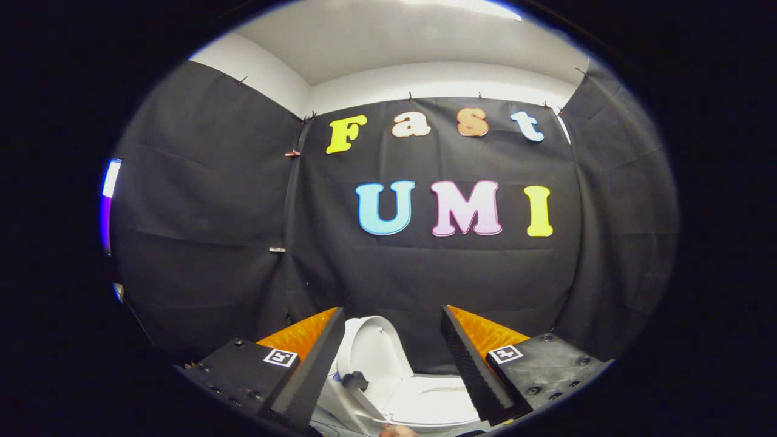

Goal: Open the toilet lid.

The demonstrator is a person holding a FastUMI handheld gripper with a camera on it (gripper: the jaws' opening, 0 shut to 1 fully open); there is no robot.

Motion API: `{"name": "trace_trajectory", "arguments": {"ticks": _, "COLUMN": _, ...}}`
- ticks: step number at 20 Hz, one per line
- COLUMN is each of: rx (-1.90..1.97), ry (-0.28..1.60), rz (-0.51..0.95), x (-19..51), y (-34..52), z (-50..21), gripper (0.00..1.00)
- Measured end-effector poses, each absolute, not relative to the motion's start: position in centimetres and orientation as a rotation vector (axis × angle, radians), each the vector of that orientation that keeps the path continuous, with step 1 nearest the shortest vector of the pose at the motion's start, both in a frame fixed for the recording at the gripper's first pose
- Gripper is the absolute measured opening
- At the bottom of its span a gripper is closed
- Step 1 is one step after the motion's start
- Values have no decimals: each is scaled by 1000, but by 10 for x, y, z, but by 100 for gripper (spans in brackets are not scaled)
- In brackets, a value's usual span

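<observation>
1. Black cloth booth wall [425,273] behind, white ceiling above.
2. Gripper [393,340] fingers spread apart, clamping nothing.
3. White toilet lid [373,352] raised upright, between and beyond fingers.
4. Toilet seat [434,403] lying flat beside lid.

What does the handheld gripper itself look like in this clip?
The gripper has two wedge-shaped fingers with ribbed inner faces, each on a black block fastened with screws. Each block carries a small square black-and-white marker.

White toilet lid [375,351] raised over white toilet seat [434,403], plain black cloth wall [425,273], white ceiling [388,42], small black-and-white square markers [280,357]
</observation>
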State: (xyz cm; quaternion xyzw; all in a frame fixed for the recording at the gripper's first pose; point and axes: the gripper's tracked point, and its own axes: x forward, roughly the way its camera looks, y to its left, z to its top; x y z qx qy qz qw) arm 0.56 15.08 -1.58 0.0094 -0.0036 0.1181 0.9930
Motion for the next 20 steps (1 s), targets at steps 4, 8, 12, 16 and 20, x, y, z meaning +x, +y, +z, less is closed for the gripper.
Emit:
{"name": "trace_trajectory", "arguments": {"ticks": 4, "rx": 16, "ry": -40, "rz": 169, "x": -1, "y": 113, "z": -2, "gripper": 98}}
{"name": "trace_trajectory", "arguments": {"ticks": 8, "rx": 6, "ry": -57, "rz": 113, "x": -3, "y": 85, "z": 2, "gripper": 98}}
{"name": "trace_trajectory", "arguments": {"ticks": 12, "rx": 4, "ry": -55, "rz": 84, "x": -3, "y": 67, "z": 0, "gripper": 98}}
{"name": "trace_trajectory", "arguments": {"ticks": 16, "rx": 14, "ry": -56, "rz": 72, "x": -4, "y": 57, "z": 2, "gripper": 98}}
{"name": "trace_trajectory", "arguments": {"ticks": 20, "rx": 19, "ry": -56, "rz": 77, "x": -3, "y": 55, "z": 0, "gripper": 98}}
